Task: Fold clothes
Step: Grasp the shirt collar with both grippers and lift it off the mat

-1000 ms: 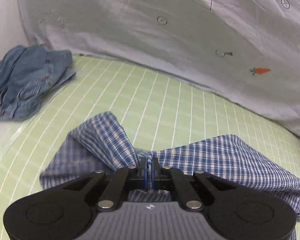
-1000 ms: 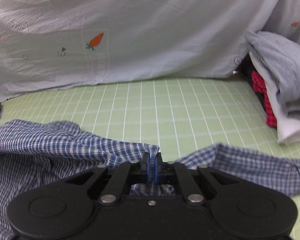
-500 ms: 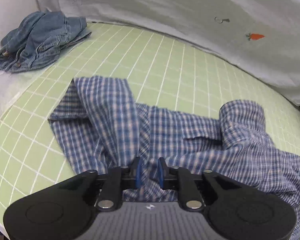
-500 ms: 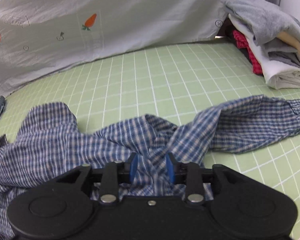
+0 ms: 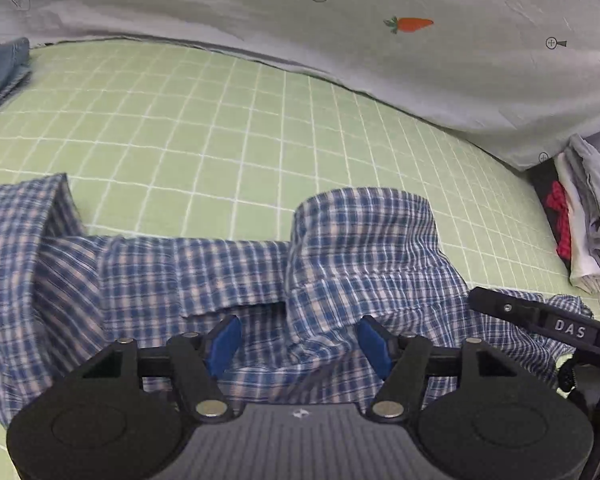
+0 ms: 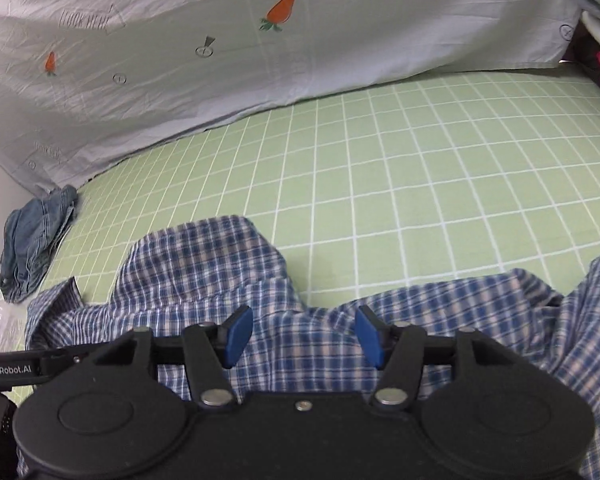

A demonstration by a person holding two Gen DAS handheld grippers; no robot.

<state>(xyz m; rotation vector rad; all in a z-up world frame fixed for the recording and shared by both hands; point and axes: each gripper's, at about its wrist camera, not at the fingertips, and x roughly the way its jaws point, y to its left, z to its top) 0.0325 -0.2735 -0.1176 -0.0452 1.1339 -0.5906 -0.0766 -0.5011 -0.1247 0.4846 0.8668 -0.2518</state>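
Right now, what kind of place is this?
Probably a home clothes-folding spot: a blue plaid shirt on a green grid mat, folded clothes stacked aside, a carrot-print sheet behind.

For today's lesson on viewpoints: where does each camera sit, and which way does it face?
Left wrist: on the left hand-held gripper, looking down over its open jaws at the plaid shirt; the other gripper's body shows at right.
Right wrist: on the right hand-held gripper, jaws open, above the same shirt.
Shared: shirt, green grid mat, carrot-print sheet, denim garment.
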